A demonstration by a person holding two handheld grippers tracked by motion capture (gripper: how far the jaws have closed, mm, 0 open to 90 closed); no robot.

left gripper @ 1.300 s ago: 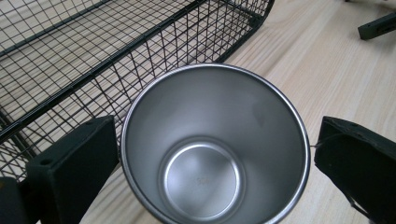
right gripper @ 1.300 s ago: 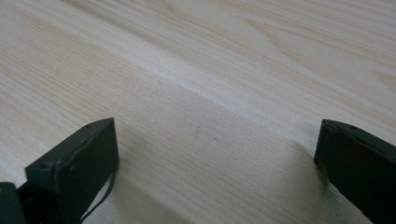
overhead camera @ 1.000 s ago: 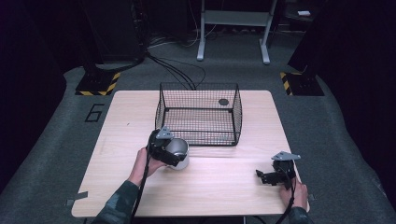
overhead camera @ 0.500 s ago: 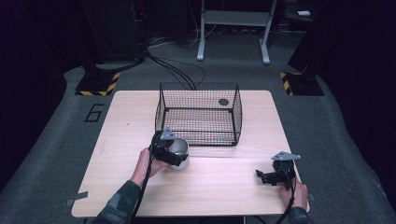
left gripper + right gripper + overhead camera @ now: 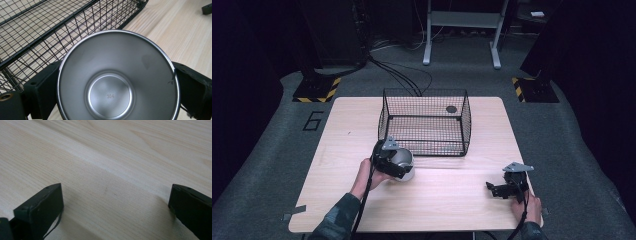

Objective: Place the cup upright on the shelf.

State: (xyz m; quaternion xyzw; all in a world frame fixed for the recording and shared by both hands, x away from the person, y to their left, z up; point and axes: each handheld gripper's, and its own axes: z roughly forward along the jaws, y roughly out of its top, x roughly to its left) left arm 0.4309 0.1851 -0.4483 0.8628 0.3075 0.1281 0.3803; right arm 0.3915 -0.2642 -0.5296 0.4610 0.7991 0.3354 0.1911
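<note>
The table point(image 5: 337, 150) is pale wood with a straight grain, standing on grey carpet in a dark room. A "6" point(image 5: 313, 120) is marked on the floor by its left edge, two black-and-yellow striped blocks point(image 5: 316, 90) sit beyond the far corners, and black cables point(image 5: 399, 70) run back toward a grey metal stand point(image 5: 462, 30).

A black wire basket point(image 5: 424, 125) stands at the far middle of the table, with a small dark round thing point(image 5: 451, 109) near its far right corner; I cannot tell what it is.

From above, the left gripper point(image 5: 388, 159) sits just in front of the basket's near left corner, clamped on a steel cup point(image 5: 403, 165) that looks like a rounded silver shape there. The left gripper view looks straight into the cup point(image 5: 117, 80): a shiny inside, "304" stamped on the bottom, one black jaw pressed to each side of the wall. The basket's mesh point(image 5: 50, 32) stands close behind it, between the cup and the basket floor.

The right gripper point(image 5: 504, 187) lies low near the table's front right corner, well apart from the cup. Its own view shows its jaws spread wide over bare wood point(image 5: 112, 170).
</note>
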